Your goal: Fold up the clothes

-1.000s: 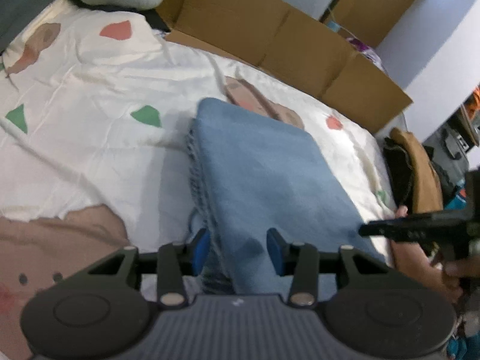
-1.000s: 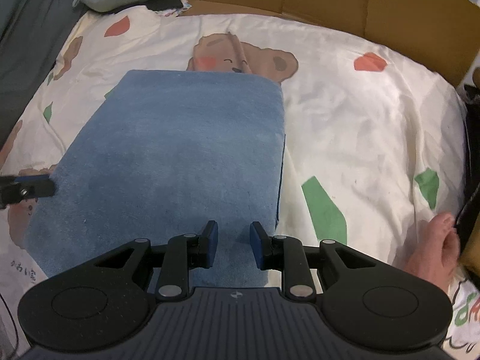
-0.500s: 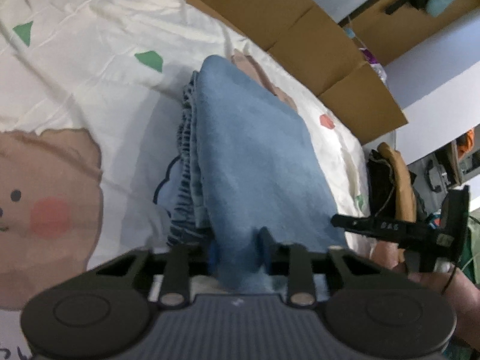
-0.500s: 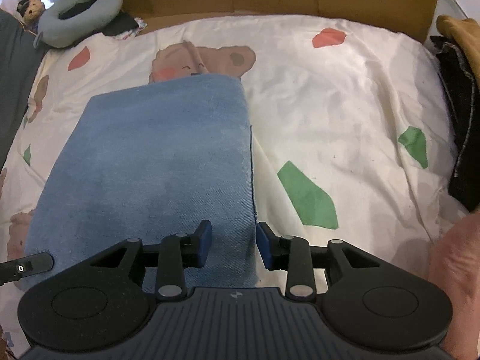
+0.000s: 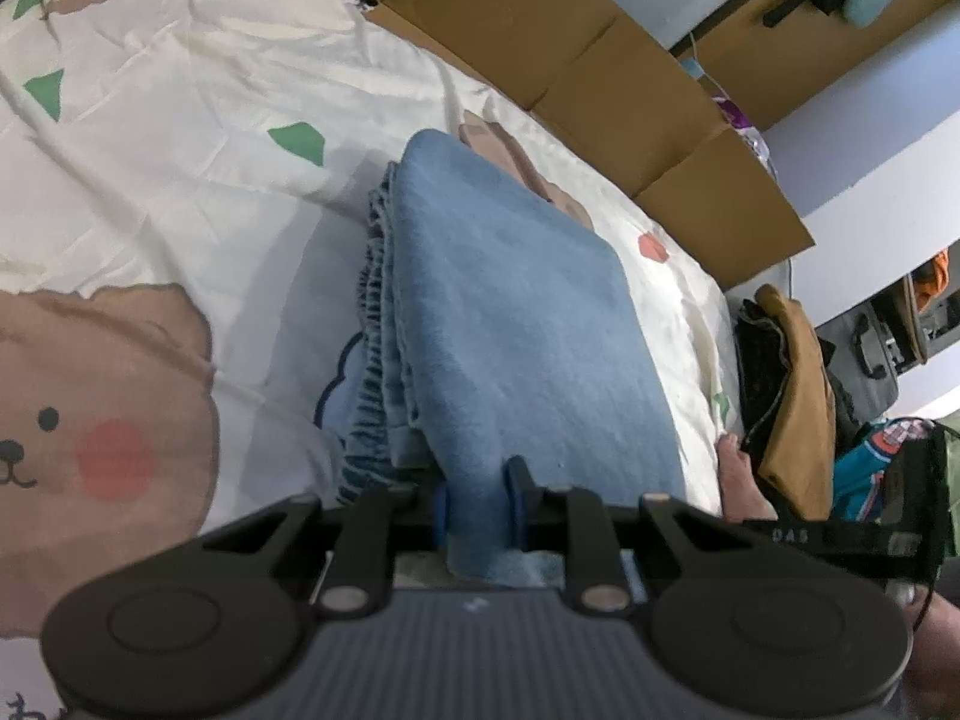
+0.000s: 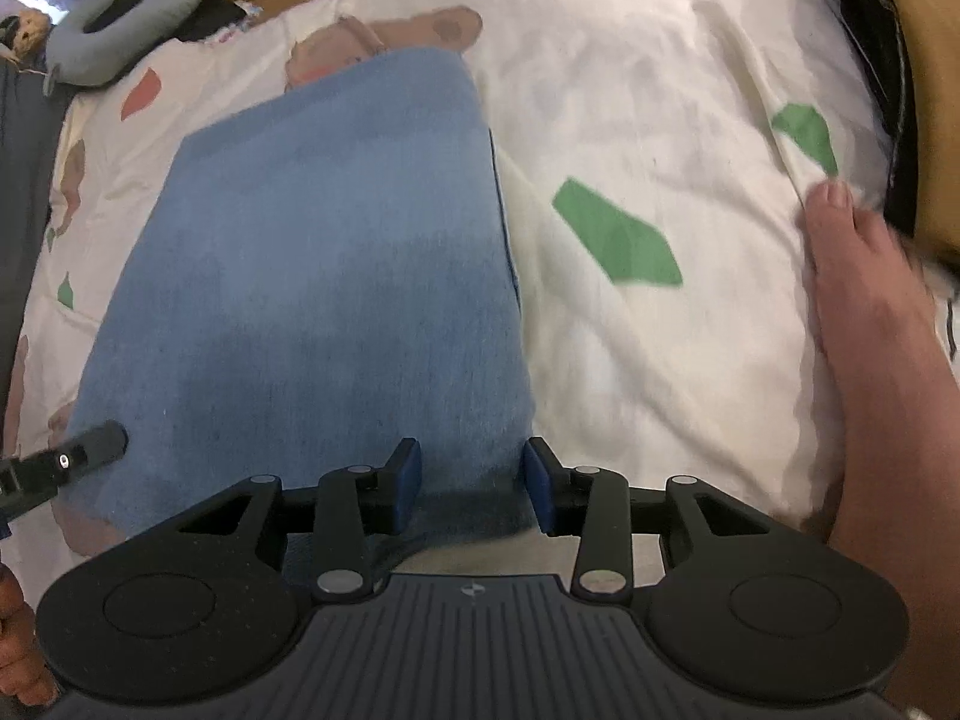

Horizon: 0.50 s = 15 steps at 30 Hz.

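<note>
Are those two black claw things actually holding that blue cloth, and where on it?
The left gripper pinches the folded blue garment at its near edge. The right gripper straddles the near right corner; a grip there cannot be told.

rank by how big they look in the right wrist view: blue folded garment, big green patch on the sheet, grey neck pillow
1. blue folded garment, by far the largest
2. grey neck pillow
3. green patch
The last two look close; the pillow lies farther back and is cut off, so their order is unsure.
</note>
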Each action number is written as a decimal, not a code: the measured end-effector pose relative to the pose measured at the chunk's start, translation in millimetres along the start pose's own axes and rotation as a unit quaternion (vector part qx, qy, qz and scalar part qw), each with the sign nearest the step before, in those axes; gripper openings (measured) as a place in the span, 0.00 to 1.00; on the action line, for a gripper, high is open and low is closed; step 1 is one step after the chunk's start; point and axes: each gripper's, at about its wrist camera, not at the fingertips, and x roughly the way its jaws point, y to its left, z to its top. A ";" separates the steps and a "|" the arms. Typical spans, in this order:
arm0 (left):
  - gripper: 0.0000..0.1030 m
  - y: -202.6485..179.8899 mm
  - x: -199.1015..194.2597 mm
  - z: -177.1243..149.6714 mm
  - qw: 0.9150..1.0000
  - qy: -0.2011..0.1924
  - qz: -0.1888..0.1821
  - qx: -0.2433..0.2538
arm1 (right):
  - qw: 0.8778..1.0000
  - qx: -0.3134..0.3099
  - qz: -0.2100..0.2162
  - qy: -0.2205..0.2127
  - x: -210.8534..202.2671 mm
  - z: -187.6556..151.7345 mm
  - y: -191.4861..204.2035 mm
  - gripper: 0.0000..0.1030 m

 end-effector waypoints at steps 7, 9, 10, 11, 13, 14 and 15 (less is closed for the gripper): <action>0.20 0.5 -2.7 2.2 1.000 0.007 0.004 0.024 | 0.999 0.031 0.019 -0.001 -9.9 5.4 -8.1 0.39; 0.20 4.2 -1.3 0.8 1.000 0.011 0.001 0.024 | 0.999 0.029 0.025 -0.006 -8.6 8.6 -10.6 0.43; 0.20 6.8 -0.4 -0.2 1.000 0.013 0.001 0.022 | 0.999 0.031 0.029 -0.005 -5.3 9.2 -11.8 0.48; 0.20 8.8 0.1 -0.9 1.000 0.014 0.002 0.021 | 0.999 0.032 0.033 -0.004 -2.0 9.8 -13.1 0.51; 0.20 13.1 1.5 -3.1 1.000 0.018 0.003 0.020 | 0.999 0.035 0.040 -0.002 4.7 11.0 -15.6 0.55; 0.20 15.7 1.9 -4.3 1.000 0.021 0.003 0.019 | 0.998 0.036 0.044 -0.001 8.0 11.5 -16.9 0.57; 0.20 18.6 1.4 -5.0 1.000 0.023 0.002 0.013 | 0.998 0.036 0.045 -0.001 10.3 8.7 -17.3 0.60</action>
